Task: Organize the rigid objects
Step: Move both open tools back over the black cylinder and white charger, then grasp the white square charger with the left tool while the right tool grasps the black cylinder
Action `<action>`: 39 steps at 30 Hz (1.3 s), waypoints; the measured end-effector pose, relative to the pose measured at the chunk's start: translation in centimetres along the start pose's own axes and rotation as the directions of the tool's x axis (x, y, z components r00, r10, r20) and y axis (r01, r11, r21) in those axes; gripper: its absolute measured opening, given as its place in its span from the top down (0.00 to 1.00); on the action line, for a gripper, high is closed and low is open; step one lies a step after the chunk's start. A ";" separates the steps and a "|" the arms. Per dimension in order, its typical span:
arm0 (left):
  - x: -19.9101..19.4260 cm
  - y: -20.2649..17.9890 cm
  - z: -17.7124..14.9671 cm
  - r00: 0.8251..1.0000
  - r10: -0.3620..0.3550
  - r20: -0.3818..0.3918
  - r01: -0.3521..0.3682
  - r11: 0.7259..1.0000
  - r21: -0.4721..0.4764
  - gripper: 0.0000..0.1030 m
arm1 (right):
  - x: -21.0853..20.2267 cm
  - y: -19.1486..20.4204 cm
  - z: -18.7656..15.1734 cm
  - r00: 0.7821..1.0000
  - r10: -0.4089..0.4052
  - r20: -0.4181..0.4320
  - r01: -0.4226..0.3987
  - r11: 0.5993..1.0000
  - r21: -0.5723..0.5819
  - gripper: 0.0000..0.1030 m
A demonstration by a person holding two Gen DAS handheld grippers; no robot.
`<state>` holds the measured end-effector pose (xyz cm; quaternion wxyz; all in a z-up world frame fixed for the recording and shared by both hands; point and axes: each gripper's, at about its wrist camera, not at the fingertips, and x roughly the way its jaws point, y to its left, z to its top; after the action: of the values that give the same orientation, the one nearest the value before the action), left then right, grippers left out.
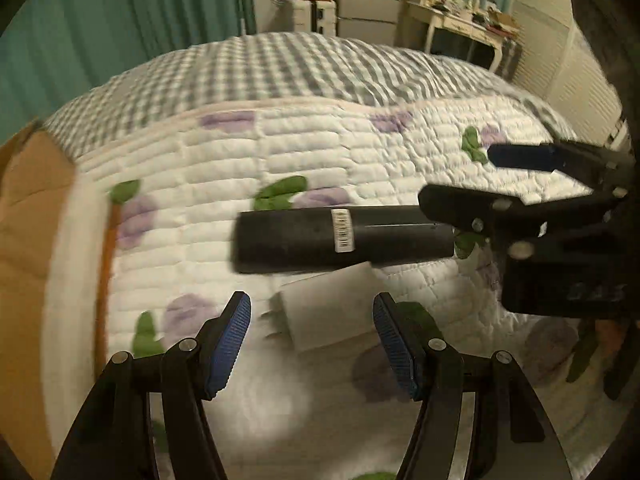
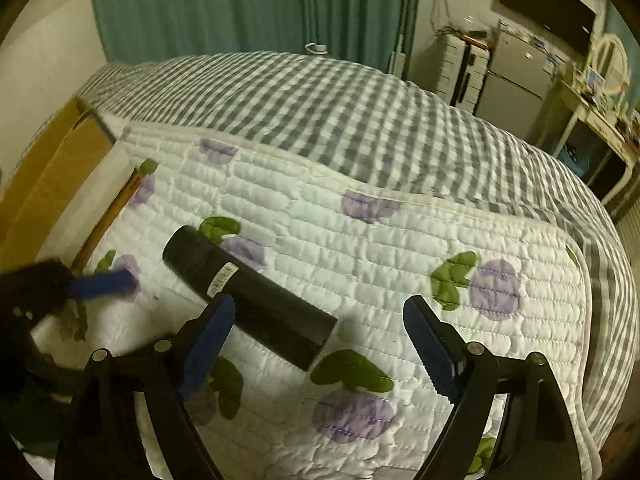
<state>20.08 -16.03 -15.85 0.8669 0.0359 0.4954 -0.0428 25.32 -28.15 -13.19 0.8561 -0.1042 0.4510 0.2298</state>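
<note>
A black cylinder [image 1: 344, 238] with a white barcode sticker lies on the quilted pad [image 1: 320, 152] on the bed; it also shows in the right wrist view [image 2: 248, 300]. A white charger plug [image 1: 328, 308] lies just below it, right in front of my left gripper [image 1: 312, 340], which is open and empty. My right gripper [image 2: 320, 340] is open, with the cylinder's near end between its fingers, close to the left finger. In the left wrist view the right gripper [image 1: 460, 176] reaches in from the right over the cylinder's end.
A cardboard box [image 2: 44, 184] stands at the left edge of the bed, with a brown stick [image 2: 108, 220] beside it. A grey checked blanket [image 2: 320, 108] covers the far side. Green curtains, a fridge and a cluttered desk stand behind.
</note>
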 end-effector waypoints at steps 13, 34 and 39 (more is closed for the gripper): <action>0.7 -0.3 -1.0 0.999 -0.042 0.032 0.039 0.996 0.086 0.38 | 0.7 -0.8 -0.1 1.000 -0.003 -0.028 0.004 0.999 0.031 0.16; -1.4 5.6 -0.8 0.994 0.108 0.034 -0.107 0.993 -0.044 0.38 | 7.0 7.0 0.6 0.994 0.018 -0.106 -0.048 0.956 -0.290 0.27; -1.8 5.6 -1.0 0.994 0.107 0.037 -0.105 0.993 -0.046 0.38 | 6.0 7.1 0.3 0.997 0.012 -0.077 -0.033 0.960 -0.277 0.48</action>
<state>18.95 -10.32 -14.63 0.8781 0.0421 0.4764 0.0135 24.95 -20.04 -17.74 0.8129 -0.2268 0.4471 0.2965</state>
